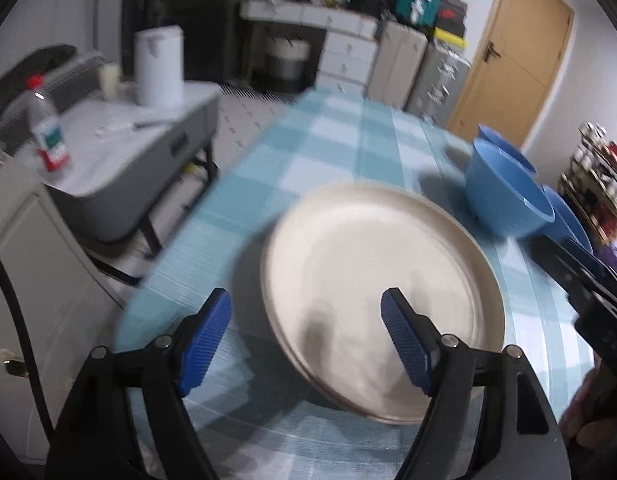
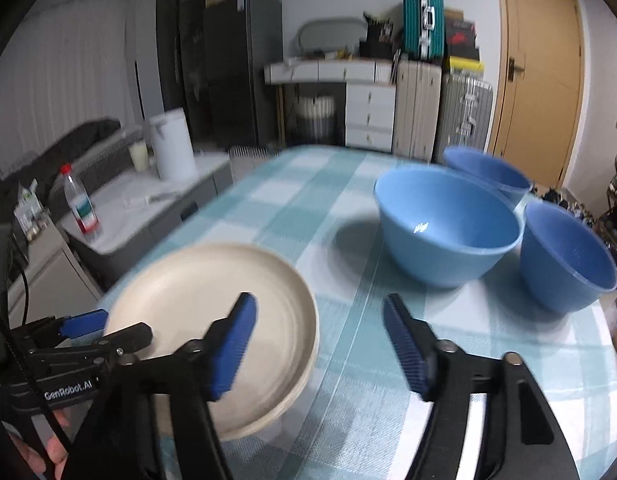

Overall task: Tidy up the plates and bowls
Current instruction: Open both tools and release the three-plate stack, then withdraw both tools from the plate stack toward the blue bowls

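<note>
Both my grippers hang wide open, holding nothing.
Left gripper [image 1: 306,344] over cream plates [image 1: 382,300] at centre frame; right gripper [image 2: 316,344] faces blue bowls [image 2: 448,224] upper right.

Stacked cream plates [image 2: 212,320] flat on table; three blue bowls [image 2: 448,224] upright — clustered beside them

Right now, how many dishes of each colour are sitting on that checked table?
Blue bowls: 3 (large bowl, far bowl, right bowl)
Cream plates: 2, stacked (top plate, lower plate)
Total: 5
</note>
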A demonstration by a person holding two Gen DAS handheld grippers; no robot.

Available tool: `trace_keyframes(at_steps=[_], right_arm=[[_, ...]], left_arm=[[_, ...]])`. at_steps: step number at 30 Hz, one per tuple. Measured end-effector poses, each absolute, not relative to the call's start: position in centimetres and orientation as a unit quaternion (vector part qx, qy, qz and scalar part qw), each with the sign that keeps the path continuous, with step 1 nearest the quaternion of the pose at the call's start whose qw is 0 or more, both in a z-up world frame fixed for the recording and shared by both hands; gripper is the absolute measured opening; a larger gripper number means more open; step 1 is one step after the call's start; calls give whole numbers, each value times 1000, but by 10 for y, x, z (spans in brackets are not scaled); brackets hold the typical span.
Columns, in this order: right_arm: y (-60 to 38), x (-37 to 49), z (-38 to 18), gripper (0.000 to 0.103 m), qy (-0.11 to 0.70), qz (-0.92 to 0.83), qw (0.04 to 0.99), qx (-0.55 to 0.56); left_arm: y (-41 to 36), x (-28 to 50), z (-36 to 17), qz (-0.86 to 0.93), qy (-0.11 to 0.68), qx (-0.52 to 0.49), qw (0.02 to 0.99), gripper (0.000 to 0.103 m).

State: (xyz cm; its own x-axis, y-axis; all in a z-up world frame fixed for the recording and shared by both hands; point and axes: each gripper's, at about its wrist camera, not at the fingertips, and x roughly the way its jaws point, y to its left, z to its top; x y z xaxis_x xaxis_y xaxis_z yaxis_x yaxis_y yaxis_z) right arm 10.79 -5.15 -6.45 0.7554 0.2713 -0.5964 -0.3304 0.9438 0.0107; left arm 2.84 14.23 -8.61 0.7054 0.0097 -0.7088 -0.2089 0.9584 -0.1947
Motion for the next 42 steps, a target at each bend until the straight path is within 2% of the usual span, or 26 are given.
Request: trace_keyframes(at_steps=[2,5,8,10,16,22,27,42], right_arm=[[-59,101,-54,85,292,159,942,-35],[-70,92,-40,90,270,163,949,-10],[-81,84,-29,101,259,166,952,9],[-89,75,-23,101,247,165,955,16],[-116,48,-6,102,228,155,961,17],[-159,17,7,102,197,118,973,22],[-200,4,10,102,197,90,975,52],[-256,-21,-2,102,196,58,975,84]], left_arm=[[142,23,-76,64,361,-127,922,81],[133,17,-59,52,343,-108,932,91],[119,12,-42,37,325,-94,940,94],[107,12,-32,21,321,-86,943,100],[63,17,-11,-23,337,-52,940,100],[9,12,7,-42,314,-12,948,101],[-9,8,3,-59,314,-44,947,101],[-40,4,-11,-22,314,7,949,101]])
